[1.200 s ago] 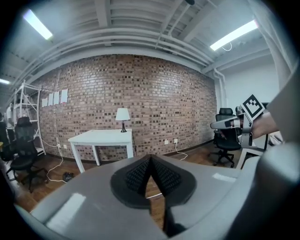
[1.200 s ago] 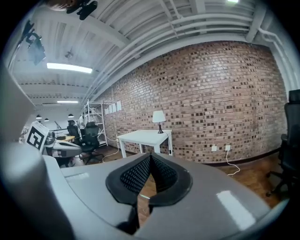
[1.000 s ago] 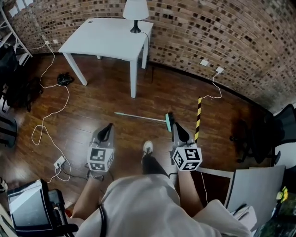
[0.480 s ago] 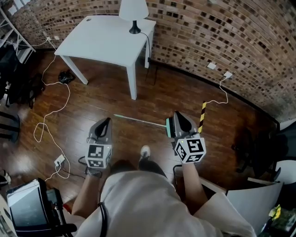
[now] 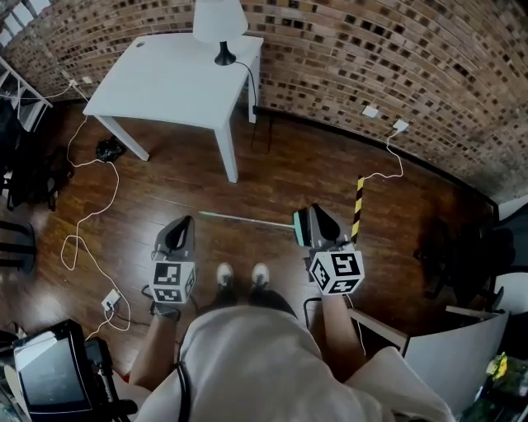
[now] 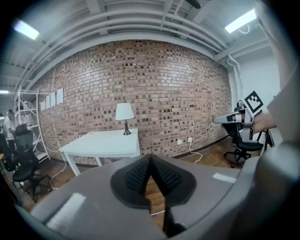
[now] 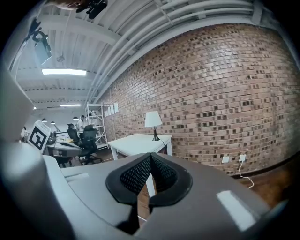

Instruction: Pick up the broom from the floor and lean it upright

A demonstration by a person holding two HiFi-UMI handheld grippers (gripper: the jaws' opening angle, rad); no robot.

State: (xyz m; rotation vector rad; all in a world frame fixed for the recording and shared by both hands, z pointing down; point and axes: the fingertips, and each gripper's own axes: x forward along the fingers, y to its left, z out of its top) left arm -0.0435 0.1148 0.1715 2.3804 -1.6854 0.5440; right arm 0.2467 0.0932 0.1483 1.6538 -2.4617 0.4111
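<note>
The broom (image 5: 247, 219) lies flat on the wooden floor in the head view, its thin pale handle pointing left. Its teal head (image 5: 300, 229) is partly hidden behind my right gripper (image 5: 316, 209), which hovers above it, shut and empty. My left gripper (image 5: 186, 222) is held level with the handle's left end, a little to its left, also shut with nothing in it. In the left gripper view the pads (image 6: 150, 157) meet at their tips. The right gripper view shows its pads (image 7: 150, 154) closed the same way. Neither gripper view shows the broom.
A white table (image 5: 165, 74) with a lamp (image 5: 219, 21) stands against the curved brick wall ahead. White cables (image 5: 91, 206) trail over the floor at left. A black-and-yellow striped bar (image 5: 357, 206) lies right of the broom, office chairs (image 5: 462, 255) beyond it. The person's feet (image 5: 224, 274) stand just behind the broom.
The person has stepped forward, both feet now side by side. Both grippers have moved ahead towards the broom; the right one now overlaps its head. Both stay shut.
</note>
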